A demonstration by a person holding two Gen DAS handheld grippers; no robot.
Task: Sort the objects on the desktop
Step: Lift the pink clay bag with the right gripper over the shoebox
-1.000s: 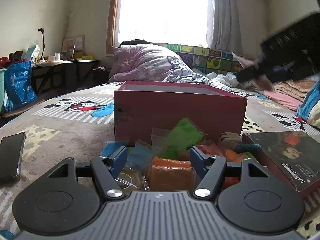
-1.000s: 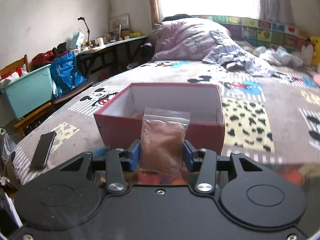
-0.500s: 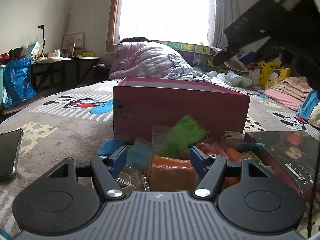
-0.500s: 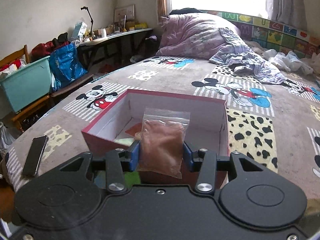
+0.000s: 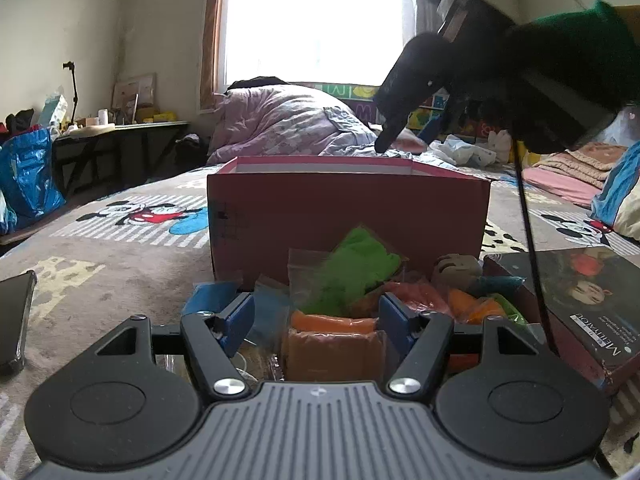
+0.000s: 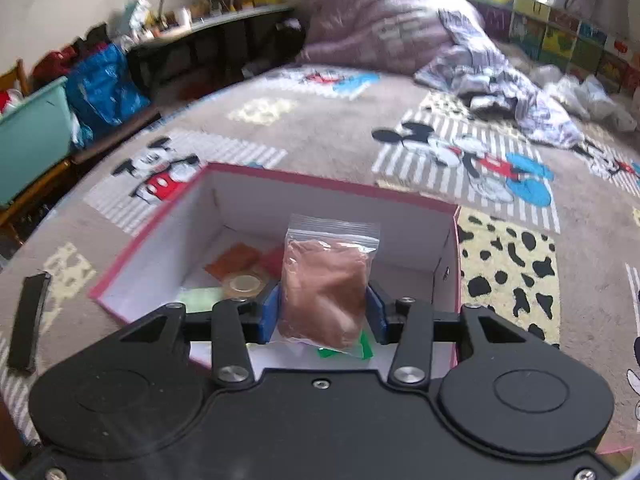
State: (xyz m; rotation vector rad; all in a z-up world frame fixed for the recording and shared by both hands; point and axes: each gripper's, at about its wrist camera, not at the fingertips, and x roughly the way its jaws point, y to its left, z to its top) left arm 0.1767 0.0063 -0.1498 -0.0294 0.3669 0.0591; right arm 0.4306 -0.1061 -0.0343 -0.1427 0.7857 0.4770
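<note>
My right gripper [image 6: 324, 308] is shut on a clear zip bag of brown powder [image 6: 326, 280] and hangs over the open pink box [image 6: 132, 268]. An orange bag [image 6: 236, 258], a tape roll [image 6: 242, 282] and a red bag [image 6: 276, 258] lie inside. In the left wrist view, my left gripper [image 5: 316, 316] stands open, low over a pile of coloured bags in front of the pink box [image 5: 348, 216]. An orange bag [image 5: 332, 344] lies between its fingers, apart from the left pad. A green bag [image 5: 356, 268] sits behind it. The right tool's black body [image 5: 424, 68] shows above the box.
A phone [image 5: 12, 320] lies on the patterned cover at the left. A dark printed book or lid [image 5: 580, 292] lies right of the pile. A heaped quilt [image 6: 380, 20] and loose clothes are beyond the box. A teal bin [image 6: 32, 136] and blue bag [image 6: 104, 88] stand off the bed's left.
My right gripper has carried the brown bag forward until it is over the box and tipped downward. The left gripper and the pile have stayed put.
</note>
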